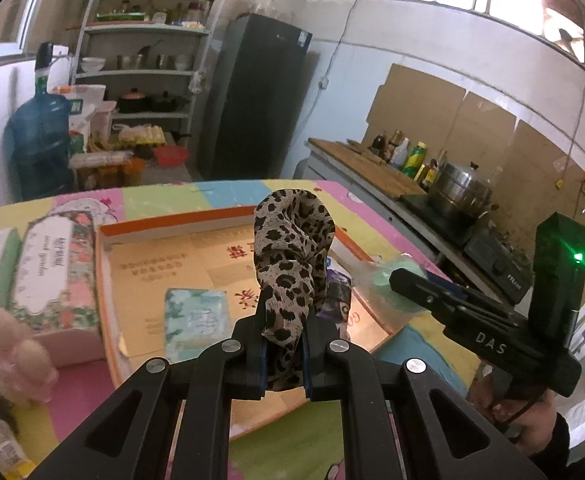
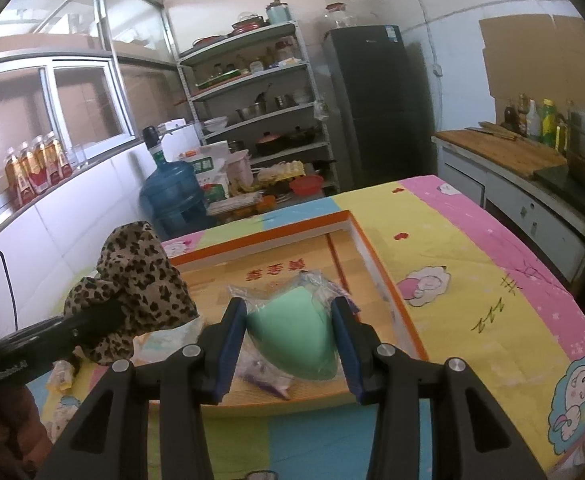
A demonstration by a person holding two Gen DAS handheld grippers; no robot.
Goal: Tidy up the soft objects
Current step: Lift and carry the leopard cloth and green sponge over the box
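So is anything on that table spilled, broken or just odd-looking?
Nothing spilled or broken. The only oddity: the leopard-print cloth stands up in a crumpled bunch, pinched in the left gripper, and the bagged green sponge is squeezed in the right gripper above the shallow box.

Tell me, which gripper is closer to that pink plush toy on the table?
Left. The left gripper, clutching the leopard cloth, is just right of the pink plush toy; the right gripper is farther right.

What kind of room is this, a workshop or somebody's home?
It looks like a home kitchen. A dark fridge stands beside open shelves of pots and bowls, a steel steamer pot sits on the counter by sauce bottles, and a big water jug stands on the floor.
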